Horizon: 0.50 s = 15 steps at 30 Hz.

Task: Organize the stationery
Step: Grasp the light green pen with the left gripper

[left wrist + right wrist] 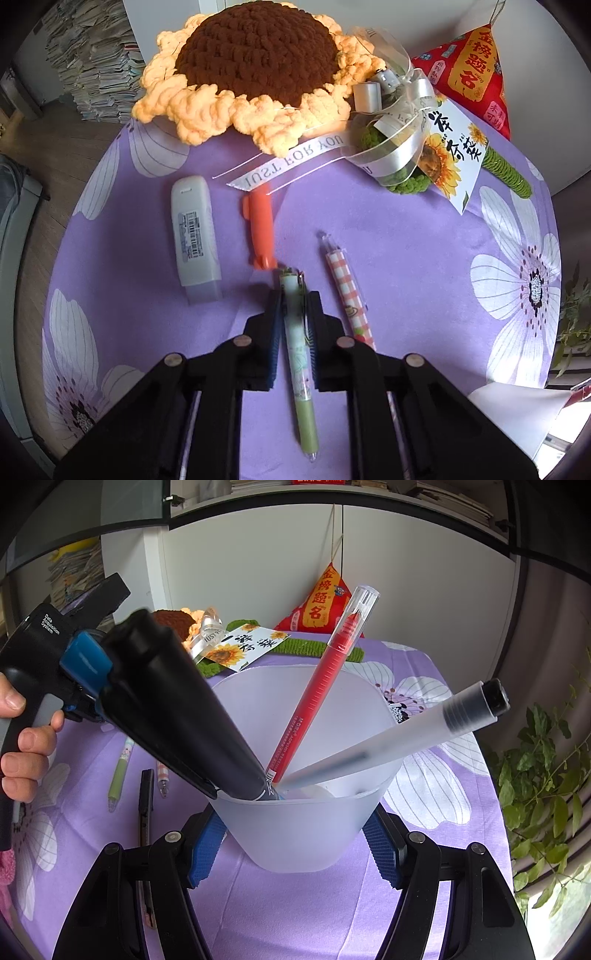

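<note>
In the left wrist view my left gripper (294, 295) has its jaws closed around a green and white pen (299, 354) that lies on the purple cloth. A pink checked pen (349, 288), an orange cap-like piece (260, 229) and a white correction tape (195, 236) lie beside it. In the right wrist view my right gripper (295, 849) is shut on a frosted pen cup (303, 834). The cup holds a red pen (321, 686), a frosted black-capped pen (391, 731) and a thick black item (177, 709).
A crocheted sunflower bouquet (255, 74) with ribbon and card fills the table's far side, with a red pouch (469, 66) behind it. A black utility knife (146, 808) lies left of the cup. A plant (546, 775) stands right of the table.
</note>
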Tool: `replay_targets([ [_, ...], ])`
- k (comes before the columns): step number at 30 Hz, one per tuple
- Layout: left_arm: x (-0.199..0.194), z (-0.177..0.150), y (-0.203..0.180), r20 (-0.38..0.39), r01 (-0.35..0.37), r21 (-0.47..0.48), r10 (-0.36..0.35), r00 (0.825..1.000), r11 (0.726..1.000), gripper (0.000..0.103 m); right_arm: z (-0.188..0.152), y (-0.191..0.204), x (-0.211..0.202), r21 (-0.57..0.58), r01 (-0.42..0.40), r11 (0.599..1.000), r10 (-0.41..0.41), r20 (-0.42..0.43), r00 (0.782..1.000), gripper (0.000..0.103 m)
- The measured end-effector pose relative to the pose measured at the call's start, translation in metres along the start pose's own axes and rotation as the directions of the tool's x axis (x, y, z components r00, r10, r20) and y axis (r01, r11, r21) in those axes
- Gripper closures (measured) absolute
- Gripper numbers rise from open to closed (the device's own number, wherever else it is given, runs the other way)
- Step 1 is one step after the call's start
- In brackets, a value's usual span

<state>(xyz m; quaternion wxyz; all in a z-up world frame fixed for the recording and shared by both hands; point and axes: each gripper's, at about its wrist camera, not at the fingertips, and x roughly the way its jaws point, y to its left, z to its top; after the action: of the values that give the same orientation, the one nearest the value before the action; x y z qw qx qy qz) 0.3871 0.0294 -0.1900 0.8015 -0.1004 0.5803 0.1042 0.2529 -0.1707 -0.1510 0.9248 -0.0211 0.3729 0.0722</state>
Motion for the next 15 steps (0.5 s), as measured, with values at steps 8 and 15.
replay_targets([
  [8,-0.049,-0.015,0.011,0.100,0.050,0.028,-0.053,0.994,0.998,0.092,0.000,0.000,0.000,0.001,-0.001,1.000,0.001,-0.001,1.000,0.031],
  [15,-0.096,-0.037,0.015,0.192,0.109,0.066,-0.120,0.974,0.992,0.099,0.000,0.001,0.000,0.003,-0.003,1.000,0.003,-0.006,1.000,0.031],
])
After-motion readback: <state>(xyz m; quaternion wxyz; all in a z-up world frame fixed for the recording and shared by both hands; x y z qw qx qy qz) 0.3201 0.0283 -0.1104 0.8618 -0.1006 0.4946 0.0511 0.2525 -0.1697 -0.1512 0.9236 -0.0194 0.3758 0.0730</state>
